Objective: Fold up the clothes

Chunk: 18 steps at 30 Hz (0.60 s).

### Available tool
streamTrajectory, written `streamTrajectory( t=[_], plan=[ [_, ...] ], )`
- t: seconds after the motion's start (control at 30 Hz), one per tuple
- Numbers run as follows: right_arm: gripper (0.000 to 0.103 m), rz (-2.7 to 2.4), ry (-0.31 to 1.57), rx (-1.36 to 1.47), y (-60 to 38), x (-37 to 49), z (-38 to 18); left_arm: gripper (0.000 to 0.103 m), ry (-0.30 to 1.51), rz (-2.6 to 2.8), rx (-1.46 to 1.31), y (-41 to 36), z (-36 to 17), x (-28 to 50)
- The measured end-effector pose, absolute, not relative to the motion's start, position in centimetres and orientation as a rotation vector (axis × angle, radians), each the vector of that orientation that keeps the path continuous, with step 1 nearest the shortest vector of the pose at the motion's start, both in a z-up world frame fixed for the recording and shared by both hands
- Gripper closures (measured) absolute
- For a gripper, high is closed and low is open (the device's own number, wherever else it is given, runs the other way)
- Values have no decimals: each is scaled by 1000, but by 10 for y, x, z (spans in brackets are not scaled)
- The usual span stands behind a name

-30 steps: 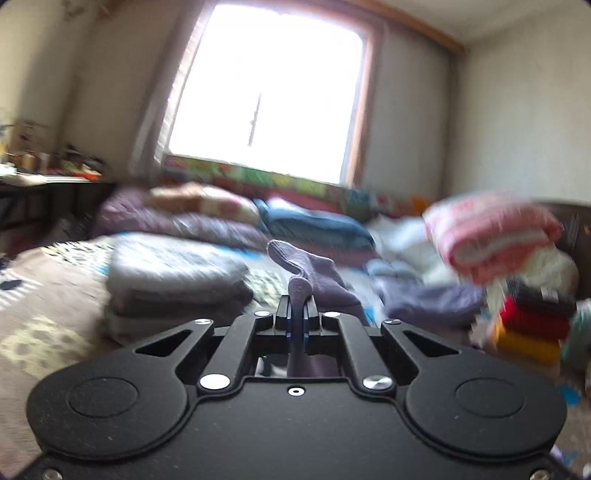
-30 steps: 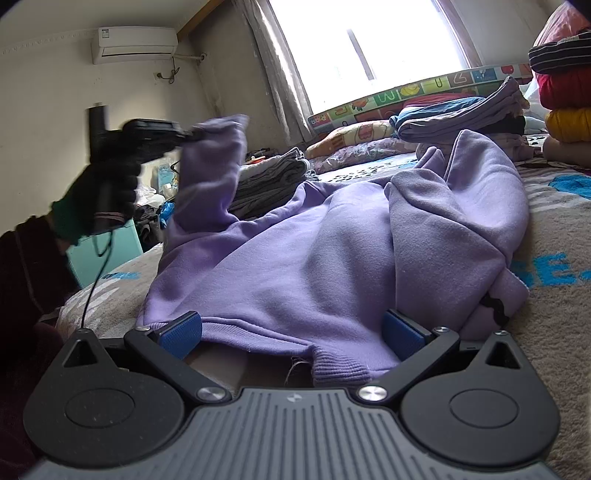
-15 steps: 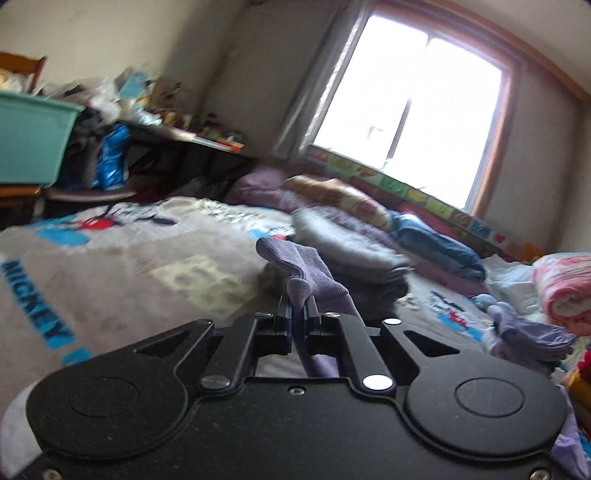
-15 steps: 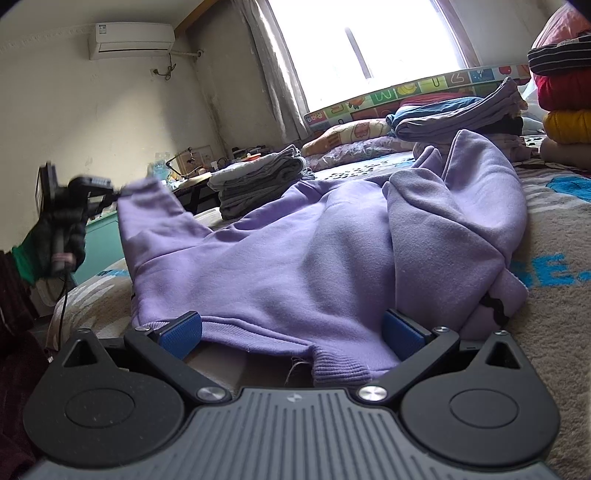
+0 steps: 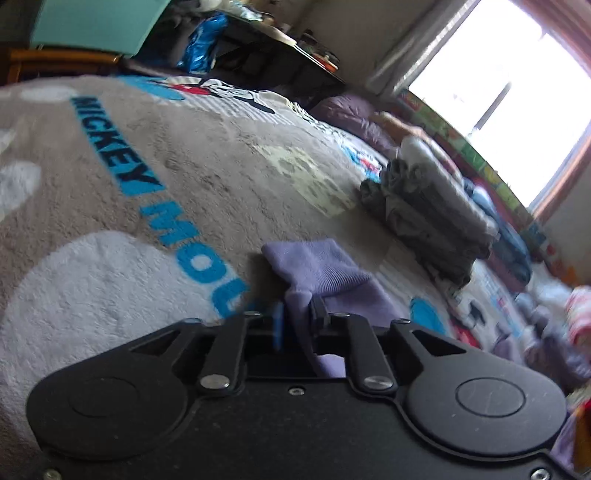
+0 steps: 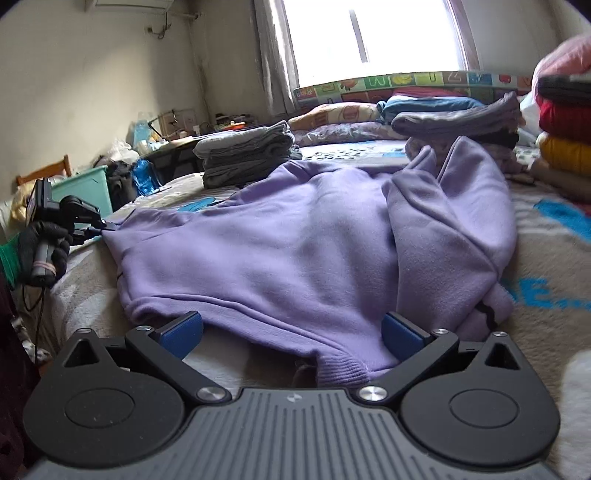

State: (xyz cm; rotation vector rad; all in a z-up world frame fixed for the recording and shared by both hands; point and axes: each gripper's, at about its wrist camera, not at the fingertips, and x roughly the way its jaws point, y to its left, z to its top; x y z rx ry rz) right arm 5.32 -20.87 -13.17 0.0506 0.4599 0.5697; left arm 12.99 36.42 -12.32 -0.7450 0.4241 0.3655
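Purple sweatshirt [image 6: 295,243] spread flat on a grey cartoon-print blanket [image 5: 155,192], hem toward the right wrist camera, one sleeve folded in over the body on the side nearer the stack of red and yellow clothes [image 6: 565,129]. Other sleeve stretched straight out from the sweatshirt, away from that stack, its ribbed cuff [image 5: 314,266] lying low over the blanket and sitting between the fingers of the left gripper [image 5: 297,317]. Jaws there opening: a narrow gap on one side of the cuff, fabric touching the other finger, no firm pinch to be seen. Same left gripper [image 6: 94,221] visible at the sleeve end of the sweatshirt from the right wrist camera, carried in a black-gloved hand [image 6: 42,247].

Right gripper [image 6: 291,328] spread wide just in front of the sweatshirt's hem, blue pads [image 6: 183,326] either side of it, nothing clamped.

Beyond the sweatshirt, a pile of folded grey clothes [image 6: 243,155]. Farther still from the sweatshirt, pillows and folded blue and grey items under a bright window [image 6: 373,33].
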Motion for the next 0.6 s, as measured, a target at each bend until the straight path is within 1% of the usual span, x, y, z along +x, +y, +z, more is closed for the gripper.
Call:
streamTrajectory(
  t=[0.07, 0.1, 0.17, 0.23, 0.33, 0.37, 0.43, 0.47, 0.5, 0.53, 0.6],
  plan=[
    [15, 561, 426, -25, -197, 39, -119, 77, 401, 360, -811, 373, -121, 125],
    [18, 569, 409, -47, -186, 37, -113, 77, 392, 358, -842, 378, -120, 123],
    [29, 584, 374, -91, -164, 33, -100, 77, 396, 354, -883, 383, -122, 126],
    [31, 608, 361, -137, -136, 39, -90, 77, 401, 343, -891, 384, -123, 130],
    [37, 653, 390, -208, -85, 62, -84, 77, 410, 330, -889, 384, -123, 136],
    [41, 664, 412, -233, -67, 71, -83, 79, 420, 326, -880, 383, -123, 139],
    [51, 680, 443, -274, -34, 88, -85, 95, 431, 322, -858, 381, -124, 144],
    [55, 683, 459, -291, -21, 96, -87, 95, 414, 330, -839, 379, -120, 142],
    [57, 689, 469, -298, -10, 101, -88, 95, 396, 338, -820, 377, -117, 140],
    [57, 697, 485, -307, 0, 107, -90, 95, 380, 346, -798, 376, -113, 138],
    [57, 736, 574, -357, 22, 116, -104, 95, 385, 364, -747, 375, -109, 138]
  ],
)
